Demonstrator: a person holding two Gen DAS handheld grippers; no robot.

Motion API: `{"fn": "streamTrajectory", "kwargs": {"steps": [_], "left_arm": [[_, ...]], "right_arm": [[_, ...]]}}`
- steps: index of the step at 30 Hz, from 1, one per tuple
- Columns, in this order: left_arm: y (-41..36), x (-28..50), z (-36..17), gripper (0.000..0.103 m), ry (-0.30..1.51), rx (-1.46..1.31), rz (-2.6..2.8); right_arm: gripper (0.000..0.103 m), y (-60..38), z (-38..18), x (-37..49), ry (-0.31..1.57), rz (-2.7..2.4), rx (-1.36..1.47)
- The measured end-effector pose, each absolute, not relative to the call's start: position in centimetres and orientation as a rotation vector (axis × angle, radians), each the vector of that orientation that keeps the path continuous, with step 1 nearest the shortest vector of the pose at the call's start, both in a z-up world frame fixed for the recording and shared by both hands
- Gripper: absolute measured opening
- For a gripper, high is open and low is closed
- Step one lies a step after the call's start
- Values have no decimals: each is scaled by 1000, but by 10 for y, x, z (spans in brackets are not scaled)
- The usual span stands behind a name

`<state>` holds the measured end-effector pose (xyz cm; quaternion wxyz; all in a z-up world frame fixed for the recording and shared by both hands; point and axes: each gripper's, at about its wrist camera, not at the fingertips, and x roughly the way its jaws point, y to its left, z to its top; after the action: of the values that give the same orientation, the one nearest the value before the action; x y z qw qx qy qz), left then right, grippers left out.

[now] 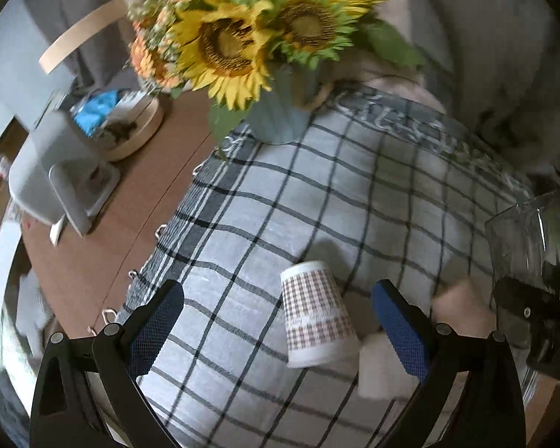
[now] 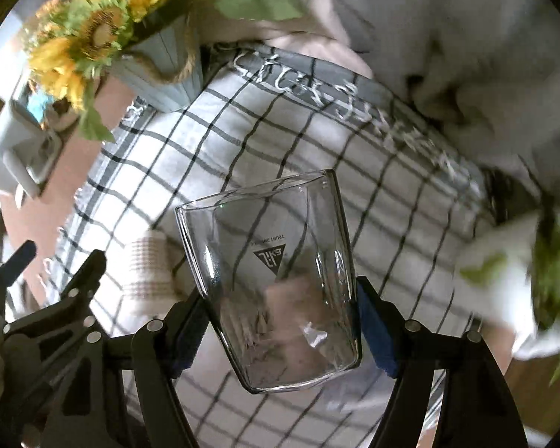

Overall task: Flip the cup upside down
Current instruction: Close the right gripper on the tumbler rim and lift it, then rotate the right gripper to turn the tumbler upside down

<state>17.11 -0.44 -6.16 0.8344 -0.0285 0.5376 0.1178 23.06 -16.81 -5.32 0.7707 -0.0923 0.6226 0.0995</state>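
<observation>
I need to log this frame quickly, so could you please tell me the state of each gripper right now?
Left gripper: open, holding nothing; the paper cup stands upside down between its fingers.
Right gripper: shut on the glass cup.

paper cup (image 1: 316, 313): brown-white gingham | cloth (image 1: 354, 194): white, dark checks | sunflowers (image 1: 239, 41): yellow

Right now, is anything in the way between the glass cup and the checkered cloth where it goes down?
Nothing visible blocks it. The right tool holds the glass cup above bare checkered cloth. The paper cup stands off to the left, apart from it.
</observation>
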Motion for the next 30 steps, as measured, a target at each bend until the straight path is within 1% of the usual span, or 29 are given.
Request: {"fn": "streamTrajectory", "kwargs": {"steps": [5, 12, 20, 24, 30], "left_arm": [[-2, 147, -57, 102, 1117, 9, 155], [8, 118, -67, 103, 1124, 116, 61], [29, 93, -98, 102, 1199, 167, -3], [42, 83, -115, 103, 1244, 191, -13], [54, 69, -139, 102, 1309, 199, -19]], "right_arm": [[73, -173, -49, 178, 1329, 134, -76], [73, -174, -69, 116, 1324, 19, 103], [74, -161, -117, 59, 1368, -90, 331], [74, -147, -143, 43, 1408, -130, 382], [74, -134, -167, 32, 1460, -149, 407]]}}
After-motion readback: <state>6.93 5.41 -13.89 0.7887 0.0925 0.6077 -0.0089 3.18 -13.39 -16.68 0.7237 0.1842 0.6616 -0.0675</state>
